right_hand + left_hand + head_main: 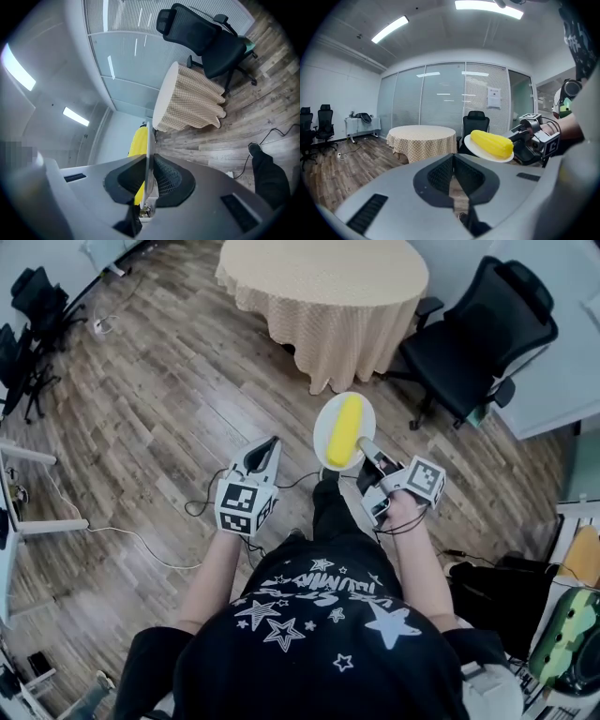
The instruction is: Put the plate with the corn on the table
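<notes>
A white plate (367,425) carries a yellow corn cob (344,431) lying lengthwise on it. My right gripper (367,454) is shut on the plate's near rim and holds it in the air above the wooden floor. In the right gripper view the plate (148,154) shows edge-on between the jaws, with the corn (136,139) to its left. The round table (323,277) with a beige checked cloth stands ahead, apart from the plate. My left gripper (267,450) is shut and empty, to the left of the plate. In its view the corn (491,143) and table (422,136) show.
A black office chair (478,334) stands right of the table. More black chairs (28,315) stand at the far left. Cables (141,540) trail over the wooden floor near my feet. A white desk leg (42,524) is at the left, clutter (567,634) at the right.
</notes>
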{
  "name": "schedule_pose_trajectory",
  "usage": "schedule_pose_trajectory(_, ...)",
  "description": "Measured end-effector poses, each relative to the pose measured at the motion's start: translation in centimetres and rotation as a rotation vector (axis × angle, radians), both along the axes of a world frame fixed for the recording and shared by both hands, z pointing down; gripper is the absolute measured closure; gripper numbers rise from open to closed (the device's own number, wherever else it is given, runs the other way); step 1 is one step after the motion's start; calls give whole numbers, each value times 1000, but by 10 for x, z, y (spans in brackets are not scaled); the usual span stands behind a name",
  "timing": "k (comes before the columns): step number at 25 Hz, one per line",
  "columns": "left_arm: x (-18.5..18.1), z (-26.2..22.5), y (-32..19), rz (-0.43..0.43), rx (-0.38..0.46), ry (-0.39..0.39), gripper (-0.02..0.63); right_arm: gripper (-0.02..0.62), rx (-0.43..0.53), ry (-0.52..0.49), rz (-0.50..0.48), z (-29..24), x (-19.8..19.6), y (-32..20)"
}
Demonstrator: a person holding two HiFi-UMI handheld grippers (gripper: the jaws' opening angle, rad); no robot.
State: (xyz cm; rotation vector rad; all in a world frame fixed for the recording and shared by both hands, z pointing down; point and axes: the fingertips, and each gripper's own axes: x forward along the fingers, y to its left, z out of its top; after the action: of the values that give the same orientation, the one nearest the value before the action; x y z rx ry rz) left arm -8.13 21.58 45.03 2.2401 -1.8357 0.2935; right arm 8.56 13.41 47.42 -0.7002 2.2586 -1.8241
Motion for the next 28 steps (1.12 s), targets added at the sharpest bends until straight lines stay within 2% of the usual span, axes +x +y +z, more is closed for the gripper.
schedule_pose_trajectory(5, -9, -2, -16, -19, 15, -11, 598, 551, 13, -15, -8, 5, -6, -27)
schedule_pose_trajectory(12, -26, 2, -91, -30, -32, -16, 598, 551, 7, -21, -6, 7, -20, -120)
schedule_pose_trajectory(21, -21, 1, -186, -4, -37, 10, 598, 551, 11, 3, -9, 7, -20, -201)
schedule_pose_trajectory(28, -22, -4, -243, -6, -50, 9, 598, 551, -2, -8, 4, 6, -19, -260)
